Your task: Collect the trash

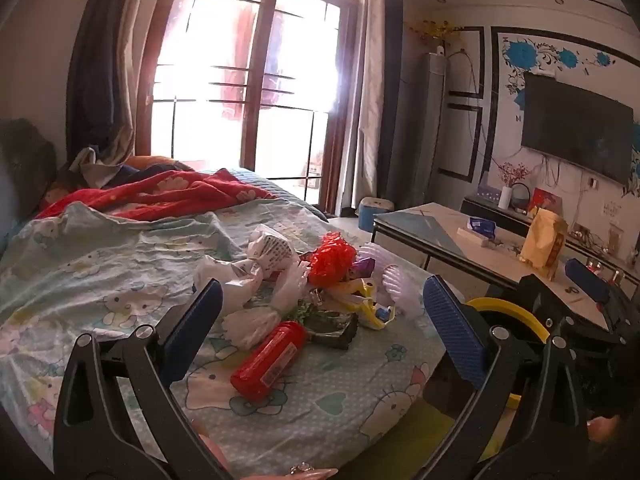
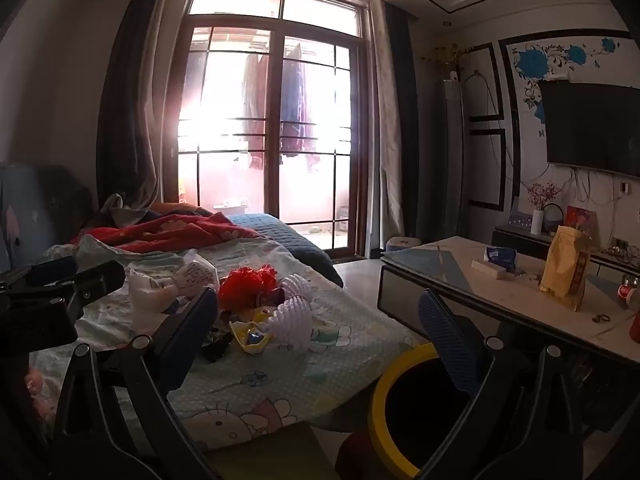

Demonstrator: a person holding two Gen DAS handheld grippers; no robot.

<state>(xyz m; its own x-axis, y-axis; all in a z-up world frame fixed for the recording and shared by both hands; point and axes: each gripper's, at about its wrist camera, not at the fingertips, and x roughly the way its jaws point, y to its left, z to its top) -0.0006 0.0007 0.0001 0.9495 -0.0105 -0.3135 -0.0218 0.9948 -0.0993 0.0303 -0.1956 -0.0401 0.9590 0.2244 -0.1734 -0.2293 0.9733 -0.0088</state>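
Note:
A pile of trash lies on the bed: a red tube-shaped package [image 1: 267,362], white plastic bags [image 1: 240,276], a red crumpled bag [image 1: 332,254], white foam fruit nets [image 1: 394,284], a yellow wrapper [image 1: 366,300] and a dark wrapper [image 1: 336,326]. My left gripper [image 1: 320,324] is open and empty, hovering just before the pile. My right gripper [image 2: 316,332] is open and empty, above the bed edge. A yellow-rimmed black bin [image 2: 400,404] stands by the bed, below the right gripper. The pile also shows in the right wrist view [image 2: 256,296].
The bed has a Hello Kitty sheet [image 1: 100,280] and a red blanket [image 1: 160,196]. A coffee table [image 2: 480,280] with a yellow bag [image 2: 566,272] stands to the right. A TV [image 1: 576,132] hangs on the wall. A small blue bin [image 1: 372,212] sits near the window.

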